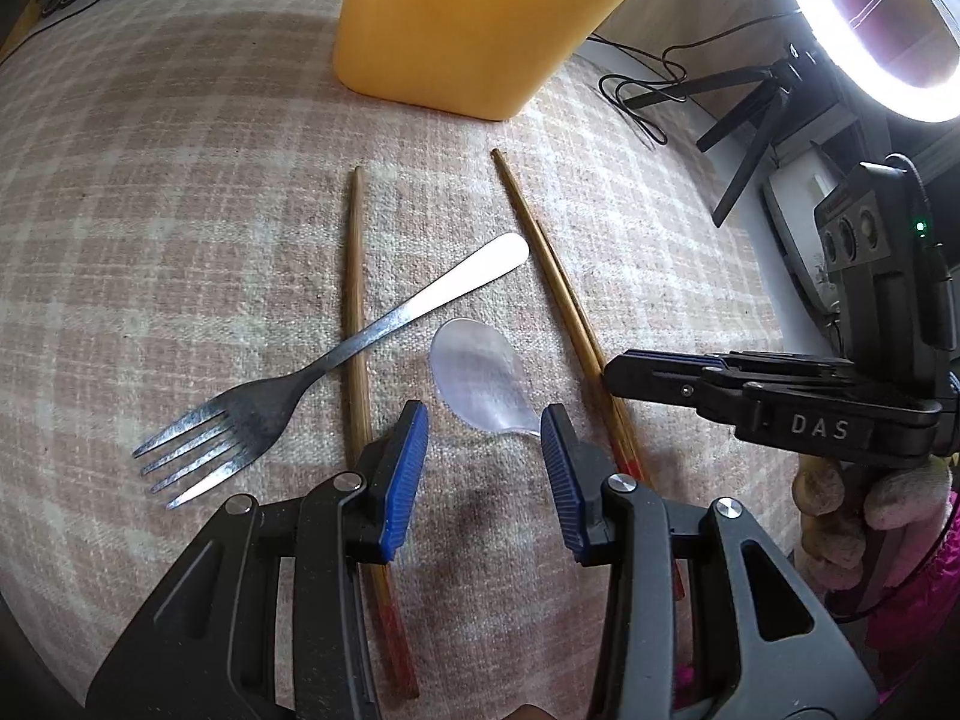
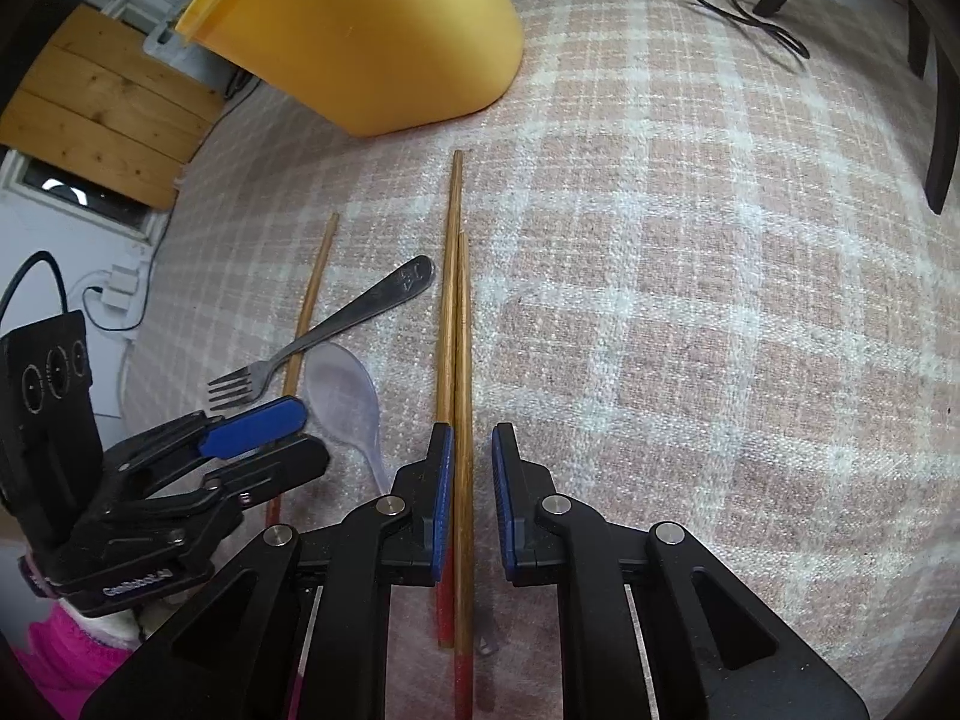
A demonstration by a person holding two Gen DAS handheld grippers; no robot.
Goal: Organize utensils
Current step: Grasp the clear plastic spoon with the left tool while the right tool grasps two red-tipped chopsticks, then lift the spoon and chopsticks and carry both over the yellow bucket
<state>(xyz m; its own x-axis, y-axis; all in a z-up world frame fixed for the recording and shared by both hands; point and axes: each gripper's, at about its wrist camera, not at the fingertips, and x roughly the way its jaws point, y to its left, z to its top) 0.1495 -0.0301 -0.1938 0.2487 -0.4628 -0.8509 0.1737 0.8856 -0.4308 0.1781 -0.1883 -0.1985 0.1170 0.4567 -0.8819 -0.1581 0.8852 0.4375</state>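
Note:
A clear plastic spoon (image 1: 480, 378) (image 2: 348, 396) lies on the plaid cloth, and its thin neck runs between the blue pads of my left gripper (image 1: 486, 450) (image 2: 300, 432), which is open and not touching it. A steel fork (image 1: 300, 384) (image 2: 336, 330) lies across a single wooden chopstick (image 1: 354, 312) (image 2: 309, 306). Two more chopsticks (image 1: 558, 288) (image 2: 453, 300) lie side by side. My right gripper (image 2: 471, 480) (image 1: 609, 375) straddles them low over the cloth, narrowly open, with a gap left at its right pad. A yellow plastic tub (image 1: 468, 30) (image 2: 384, 42) stands behind the utensils.
A lit ring light (image 1: 870, 30) on a black tripod (image 1: 750, 120) stands at the table's right edge, with black cables (image 1: 642, 90) (image 2: 750, 6) trailing by it. A dark furniture leg (image 2: 942, 120) is at far right. A pink sleeve (image 1: 912, 570) shows behind the right gripper.

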